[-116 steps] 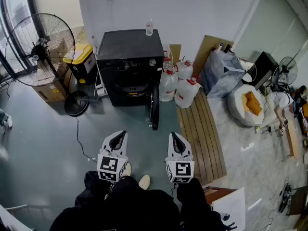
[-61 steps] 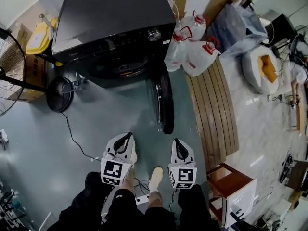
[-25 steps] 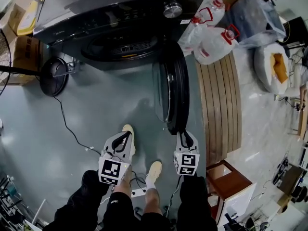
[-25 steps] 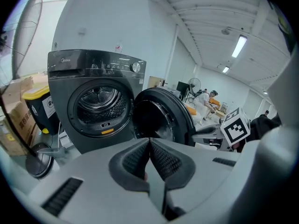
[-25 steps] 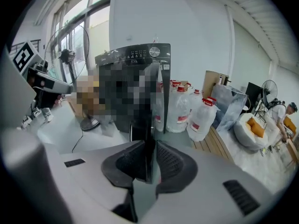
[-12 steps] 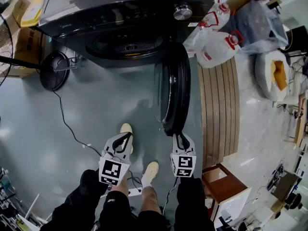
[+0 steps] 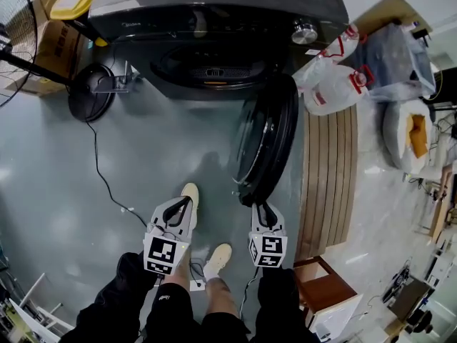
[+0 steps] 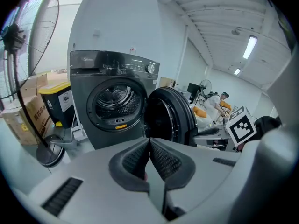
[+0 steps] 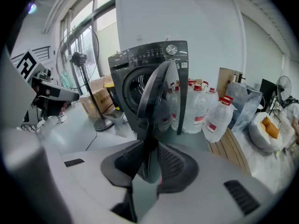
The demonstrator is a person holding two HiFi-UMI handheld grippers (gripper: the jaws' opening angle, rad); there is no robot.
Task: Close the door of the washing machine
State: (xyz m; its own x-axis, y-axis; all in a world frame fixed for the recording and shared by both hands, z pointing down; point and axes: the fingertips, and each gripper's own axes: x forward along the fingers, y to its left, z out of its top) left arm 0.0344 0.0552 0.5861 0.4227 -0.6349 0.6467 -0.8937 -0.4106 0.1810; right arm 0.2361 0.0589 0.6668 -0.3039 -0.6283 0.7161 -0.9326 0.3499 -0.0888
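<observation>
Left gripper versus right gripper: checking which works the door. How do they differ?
Left gripper: jaws together, empty; right gripper: jaws opening, the door's rim between them. Left gripper stands clear of the door; right gripper is at its edge. Both face the washing machine.

Washing machine [image 7: 214, 6]: top and rear cut off by the head view's upper edge; control-panel print too small to read. Fan [image 7: 16, 20]: most of the grille cut off at the upper left corner. Door [image 7: 268, 138]: lowest rim covered by the right claw [image 7: 261, 209], jaws opening with that rim between them.
</observation>
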